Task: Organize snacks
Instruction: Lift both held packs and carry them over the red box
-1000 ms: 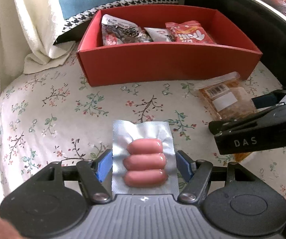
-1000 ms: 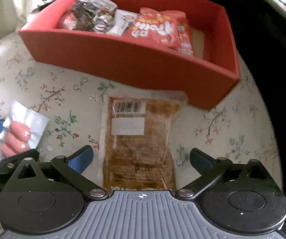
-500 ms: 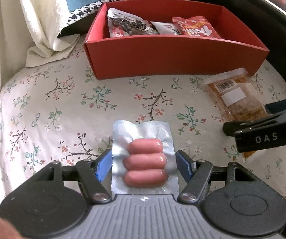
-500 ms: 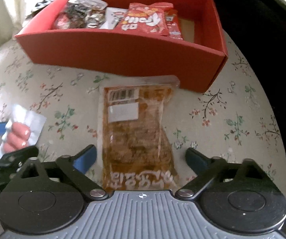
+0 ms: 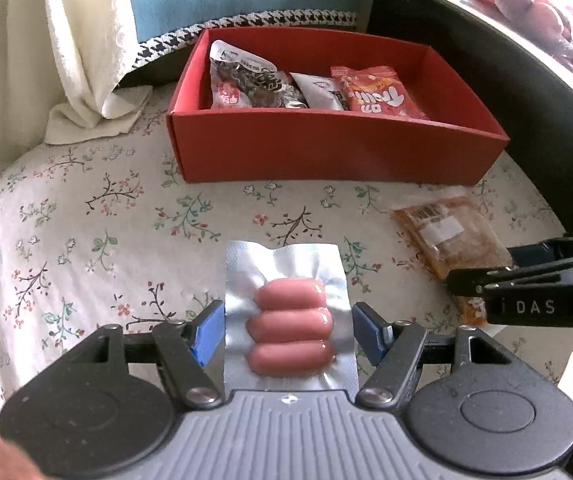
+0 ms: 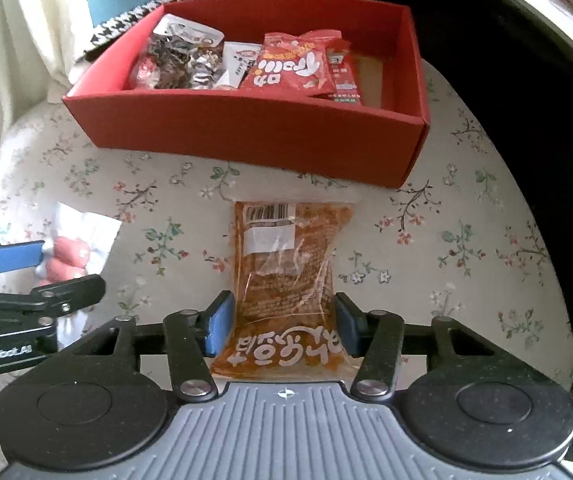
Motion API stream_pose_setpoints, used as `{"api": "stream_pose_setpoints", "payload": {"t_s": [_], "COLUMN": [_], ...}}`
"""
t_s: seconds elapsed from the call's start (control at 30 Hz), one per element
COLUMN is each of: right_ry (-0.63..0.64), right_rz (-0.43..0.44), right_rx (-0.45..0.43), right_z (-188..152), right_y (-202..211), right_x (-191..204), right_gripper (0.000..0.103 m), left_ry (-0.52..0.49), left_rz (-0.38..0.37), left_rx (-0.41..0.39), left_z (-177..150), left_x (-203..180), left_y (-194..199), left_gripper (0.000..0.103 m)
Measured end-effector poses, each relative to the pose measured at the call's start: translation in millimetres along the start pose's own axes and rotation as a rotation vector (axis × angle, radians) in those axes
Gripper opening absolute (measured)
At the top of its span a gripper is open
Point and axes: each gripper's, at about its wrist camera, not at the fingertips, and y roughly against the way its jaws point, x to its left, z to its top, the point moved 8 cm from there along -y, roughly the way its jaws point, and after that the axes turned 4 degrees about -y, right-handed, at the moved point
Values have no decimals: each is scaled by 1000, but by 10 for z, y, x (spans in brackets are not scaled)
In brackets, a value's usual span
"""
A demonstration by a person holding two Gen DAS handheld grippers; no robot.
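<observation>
Blue-padded jaws of the left gripper (image 5: 284, 330) are clamped on the foil sausage pack (image 5: 288, 316), held above the floral tablecloth (image 5: 86, 232). Jaws of the right gripper (image 6: 282, 326) have just been closing and now pinch the orange snack bag (image 6: 286, 268) by its sides, its far end near the cloth. Beyond, the red box (image 6: 254, 132) holds other packets; free floor shows at its right end. Judgement: both packs should be lifted clear of the near wall before release.
</observation>
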Motion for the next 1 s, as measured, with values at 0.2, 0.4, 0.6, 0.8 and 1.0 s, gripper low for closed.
{"api": "stream_pose_setpoints", "payload": {"t_s": [0.2,0.4,0.6,0.8,1.0], "right_ry": [-102,-124,-115,29,-32], "right_rz": [142,52,34,-42,24], "right_rx": [-31,-25,-20,-12,-17], "right_z": [39,46,102,53,123], "right_y": [209,61,-151,-350,-244], "right_x": [-12,-96,148,387,225], "right_gripper": [31,75,86,78,52], "left_ry": [18,30,29,14,11], "left_rz": [-10,-19,-2,20,33], "left_rx": [-11,-25,-5,19,19], "left_z": [13,40,11,-53,-82], "left_x": [34,31,21,60,130], "left_y": [29,70,14,-31,-36], "left_gripper": [61,61,61,61,61]}}
